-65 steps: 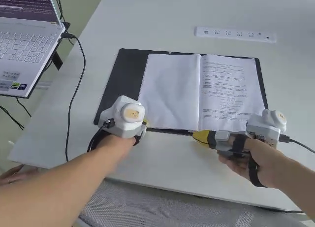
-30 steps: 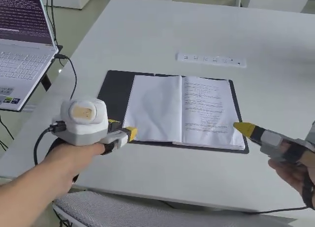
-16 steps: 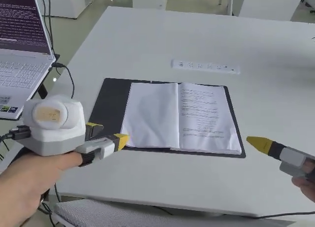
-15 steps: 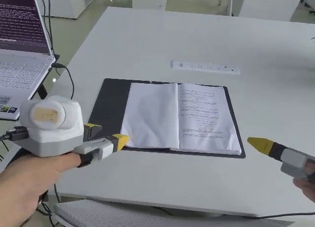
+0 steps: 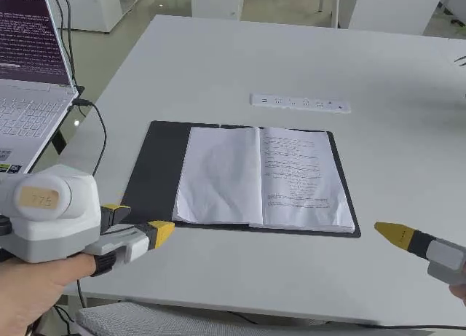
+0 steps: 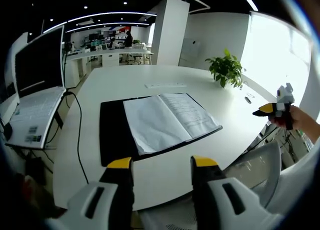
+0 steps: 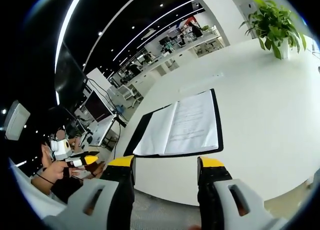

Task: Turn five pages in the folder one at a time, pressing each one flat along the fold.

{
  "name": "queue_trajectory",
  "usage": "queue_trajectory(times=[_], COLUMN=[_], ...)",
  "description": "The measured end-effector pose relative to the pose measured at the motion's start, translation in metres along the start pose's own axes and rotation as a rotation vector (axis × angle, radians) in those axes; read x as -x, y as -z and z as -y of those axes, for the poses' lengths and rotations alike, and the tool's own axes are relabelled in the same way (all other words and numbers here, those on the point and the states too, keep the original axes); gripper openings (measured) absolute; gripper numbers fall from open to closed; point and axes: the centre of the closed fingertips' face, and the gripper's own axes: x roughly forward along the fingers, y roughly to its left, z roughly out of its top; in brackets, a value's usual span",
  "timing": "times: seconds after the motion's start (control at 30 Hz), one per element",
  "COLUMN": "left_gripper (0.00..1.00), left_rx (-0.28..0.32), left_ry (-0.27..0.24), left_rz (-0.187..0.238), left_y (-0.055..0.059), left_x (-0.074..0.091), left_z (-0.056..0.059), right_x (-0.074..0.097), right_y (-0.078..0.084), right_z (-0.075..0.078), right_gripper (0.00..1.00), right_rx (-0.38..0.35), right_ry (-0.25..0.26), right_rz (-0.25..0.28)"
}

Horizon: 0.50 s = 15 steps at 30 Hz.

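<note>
The black folder lies open on the white table, a blank page on the left of the fold and a printed page on the right. My left gripper hovers off the folder's near left corner, open, with nothing between its yellow fingertips. My right gripper hovers beyond the folder's near right corner, apart from it. In the right gripper view the right gripper is open and empty, with the folder ahead. The left gripper view has the folder lying flat in front of the left gripper.
An open laptop stands at the far left, with a black cable running down the table edge. A white power strip lies behind the folder. A potted plant stands at the far end. A mesh chair sits below the near edge.
Both grippers have drawn back from the folder's near edge and spread apart, the left to the left, the right to the right. The head camera has risen. The folder stays put.
</note>
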Motion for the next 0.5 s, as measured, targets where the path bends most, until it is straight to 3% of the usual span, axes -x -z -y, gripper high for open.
queue_trajectory(times=[0.23,0.5], left_gripper=[0.44,0.43], left_rx=[0.002,-0.026], left_ry=[0.0,0.002], left_rz=[-0.01,-0.021], left_y=[0.0,-0.004], left_x=[-0.008,-0.031], left_z=[0.002,0.008], right_x=[-0.001,-0.009], right_y=[0.001,0.007], right_z=[0.01,0.023], right_gripper=[0.48,0.48], right_rx=[-0.02,-0.043], right_ry=[0.008,0.017], right_rz=[-0.007,-0.03])
